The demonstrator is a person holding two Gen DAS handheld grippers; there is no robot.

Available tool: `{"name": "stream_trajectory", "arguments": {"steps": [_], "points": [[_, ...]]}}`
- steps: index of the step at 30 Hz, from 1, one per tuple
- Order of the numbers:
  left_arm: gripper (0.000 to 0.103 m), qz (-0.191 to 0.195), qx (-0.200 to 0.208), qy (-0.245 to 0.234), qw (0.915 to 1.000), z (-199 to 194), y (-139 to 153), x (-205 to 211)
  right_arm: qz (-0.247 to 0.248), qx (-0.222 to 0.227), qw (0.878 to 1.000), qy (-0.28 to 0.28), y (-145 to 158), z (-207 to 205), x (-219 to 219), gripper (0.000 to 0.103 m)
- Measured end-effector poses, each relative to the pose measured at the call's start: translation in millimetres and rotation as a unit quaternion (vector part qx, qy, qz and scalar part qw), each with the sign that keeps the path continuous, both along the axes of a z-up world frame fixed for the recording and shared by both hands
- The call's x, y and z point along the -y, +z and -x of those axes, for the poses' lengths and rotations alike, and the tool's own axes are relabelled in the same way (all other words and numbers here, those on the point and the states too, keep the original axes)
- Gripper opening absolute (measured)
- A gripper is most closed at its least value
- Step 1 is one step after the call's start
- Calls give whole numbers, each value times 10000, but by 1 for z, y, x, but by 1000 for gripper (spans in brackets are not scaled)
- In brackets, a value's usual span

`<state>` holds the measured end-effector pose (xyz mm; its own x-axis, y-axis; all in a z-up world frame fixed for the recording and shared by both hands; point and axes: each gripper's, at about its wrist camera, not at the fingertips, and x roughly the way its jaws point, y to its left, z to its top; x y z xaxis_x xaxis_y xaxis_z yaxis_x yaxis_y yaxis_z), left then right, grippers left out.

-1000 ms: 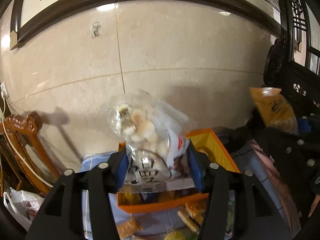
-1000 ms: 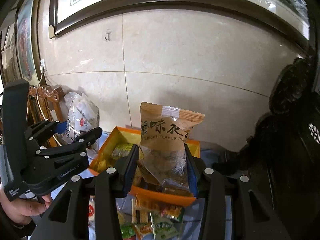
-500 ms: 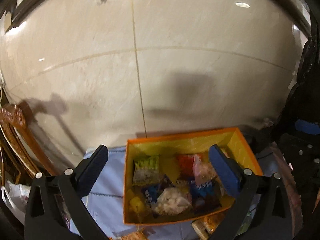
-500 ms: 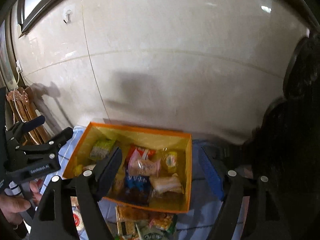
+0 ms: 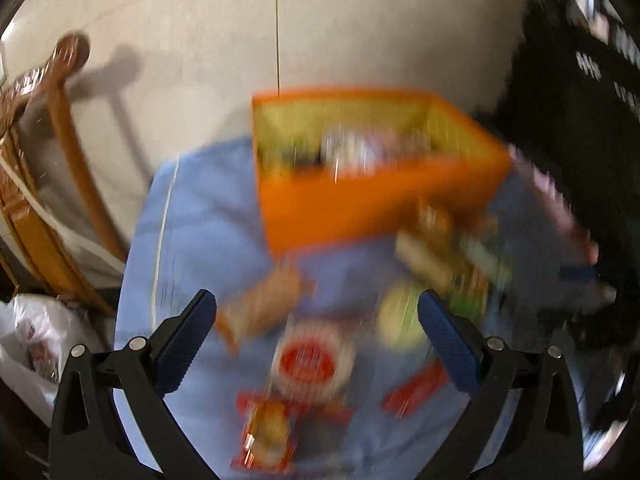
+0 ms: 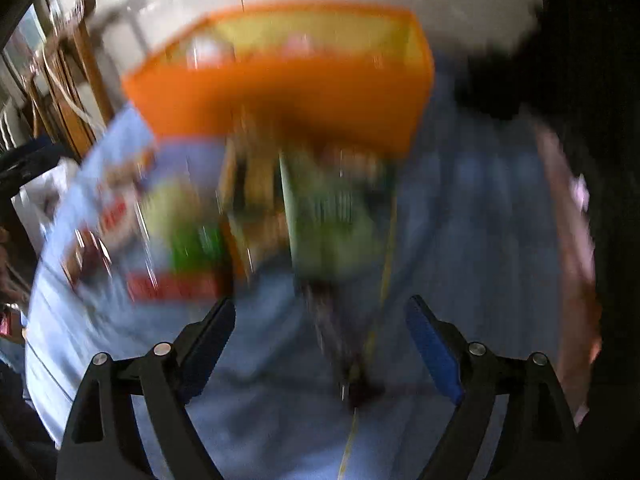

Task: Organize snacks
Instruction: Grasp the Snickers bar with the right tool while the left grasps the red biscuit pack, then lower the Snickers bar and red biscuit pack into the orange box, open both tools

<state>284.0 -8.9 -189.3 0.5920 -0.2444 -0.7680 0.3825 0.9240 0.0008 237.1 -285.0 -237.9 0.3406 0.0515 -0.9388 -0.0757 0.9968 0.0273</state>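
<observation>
Snacks (image 5: 306,360) lie blurred between my spread, empty left claw (image 5: 316,336); box (image 5: 372,204) at twelve; right claw (image 6: 320,340) opening, empty.

A room in a home

Carved brown wooden chair (image 5: 68,152) stands against a pale tiled wall (image 5: 320,20); a light-blue cloth-covered table (image 5: 200,220) bears a blurred orange box (image 5: 380,200).

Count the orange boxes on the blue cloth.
1: the orange box stands at the far end of the blue cloth, near the wall, with snacks inside. Blur may hide others.
</observation>
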Motion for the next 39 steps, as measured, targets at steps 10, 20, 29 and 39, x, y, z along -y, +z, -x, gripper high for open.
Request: {"name": "stream_trajectory", "arguments": {"steps": [10,20,29,39], "points": [[99,-466,-615,394,9962,30,-96,-35,481,-76,9987,178,-45,18,-15,82],[43,-310,-770,472,9954,34,-103,-30,248,-200,9992,256,-41,23,-12,18],[43,200,-580,155,9980,55,-58,-23,-302,155,9994,85,6,29,-4,18],[43,475,-10,40,9989,29,25,28,-627,1075,9921,183,101,7,-15,18]]}}
